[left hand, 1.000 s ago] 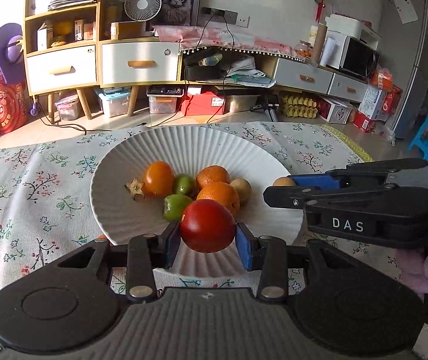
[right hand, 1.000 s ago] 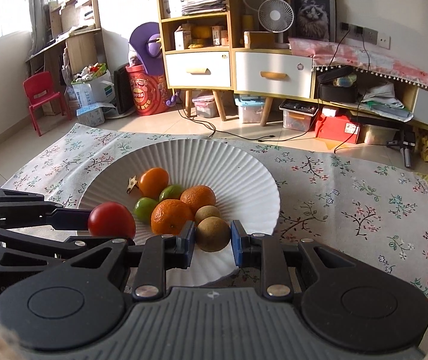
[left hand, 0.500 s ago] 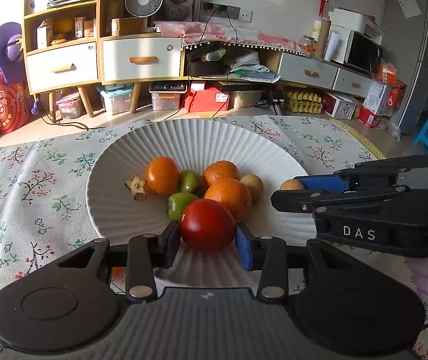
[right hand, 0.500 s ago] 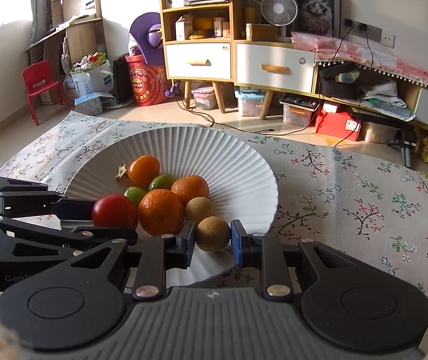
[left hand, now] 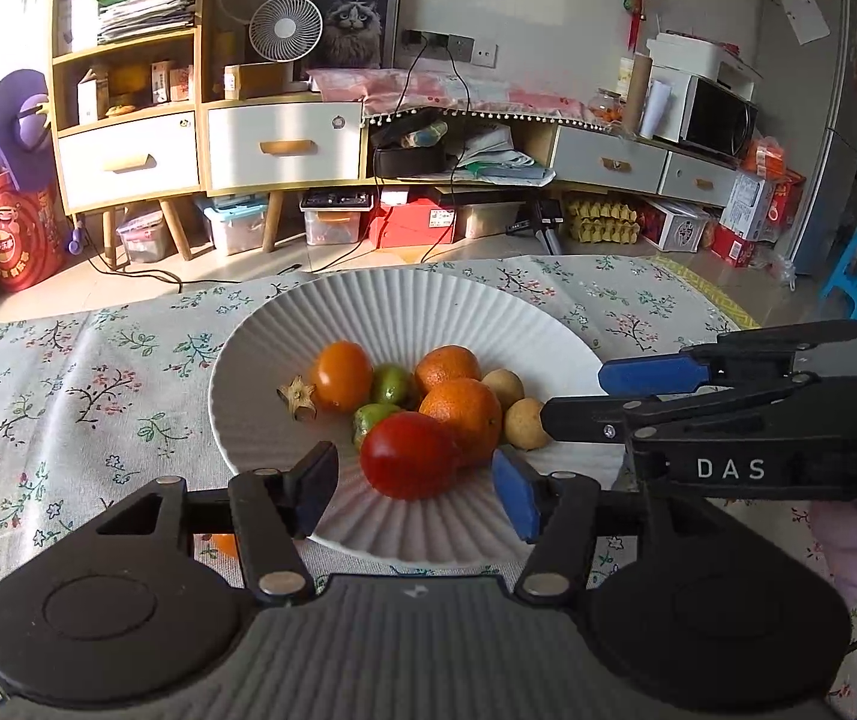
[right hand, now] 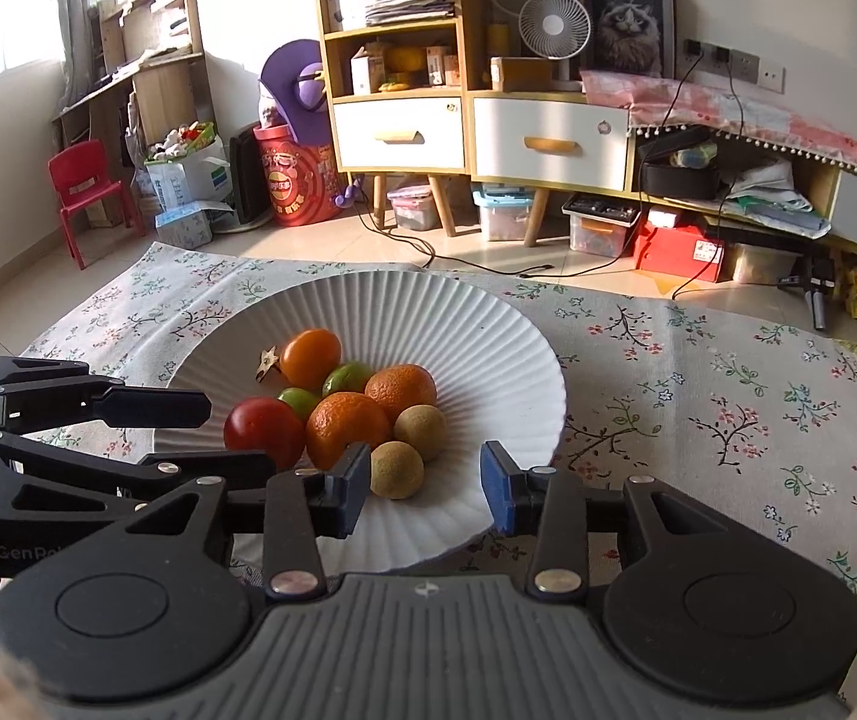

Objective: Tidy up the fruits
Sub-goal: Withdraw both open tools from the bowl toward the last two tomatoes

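A white ribbed plate [left hand: 320, 360] [right hand: 488, 348] on the floral cloth holds oranges, green limes, an orange persimmon and brown round fruits. My left gripper [left hand: 413, 489] is opening, and the red tomato [left hand: 407, 462] [right hand: 263, 432] rests on the plate between its blue pads, touching neither. My right gripper [right hand: 422, 480] is opening too; a brown longan [right hand: 397, 469] [left hand: 524, 423] lies on the plate beside its left pad, with a gap to the right pad.
A flower-patterned tablecloth [right hand: 728, 408] covers the table around the plate. A small orange fruit [left hand: 221, 543] shows on the cloth under the left gripper's arm. Cabinets, boxes and a red child's chair [right hand: 83, 198] stand on the floor beyond the table.
Both grippers went from shut to open. The tomato and the brown longan were let go and now rest on the plate next to the other fruit.
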### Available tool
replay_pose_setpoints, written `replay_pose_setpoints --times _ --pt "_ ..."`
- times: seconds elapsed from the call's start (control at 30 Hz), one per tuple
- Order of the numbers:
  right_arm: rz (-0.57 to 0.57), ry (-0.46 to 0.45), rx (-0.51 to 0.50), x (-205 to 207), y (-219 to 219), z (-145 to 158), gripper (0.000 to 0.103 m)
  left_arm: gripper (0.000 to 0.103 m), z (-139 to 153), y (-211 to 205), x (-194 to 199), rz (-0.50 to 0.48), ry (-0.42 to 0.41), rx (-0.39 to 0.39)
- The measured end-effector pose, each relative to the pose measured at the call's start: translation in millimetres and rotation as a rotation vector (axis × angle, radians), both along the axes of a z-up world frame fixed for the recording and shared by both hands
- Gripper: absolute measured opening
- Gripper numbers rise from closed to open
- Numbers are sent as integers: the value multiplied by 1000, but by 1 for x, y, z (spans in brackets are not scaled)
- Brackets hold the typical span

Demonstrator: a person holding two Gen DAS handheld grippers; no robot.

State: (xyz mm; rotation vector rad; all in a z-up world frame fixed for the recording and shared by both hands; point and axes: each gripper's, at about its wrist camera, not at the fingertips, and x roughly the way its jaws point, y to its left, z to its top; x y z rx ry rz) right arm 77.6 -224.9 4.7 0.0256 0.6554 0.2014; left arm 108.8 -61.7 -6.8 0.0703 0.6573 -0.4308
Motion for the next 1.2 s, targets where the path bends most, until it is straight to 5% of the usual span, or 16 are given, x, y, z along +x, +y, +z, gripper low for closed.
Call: replay_pose_setpoints --times 0.27,0.93,1.2 --pt "-12 9 10 -12 8 8 60 69 8 21 -11 15 20 -8" --pt "19 37 41 -47 38 13 78 97 11 69 -44 60 55 18" --pt "53 62 43 -51 51 0 88 99 0 84 -45 78 64 50"
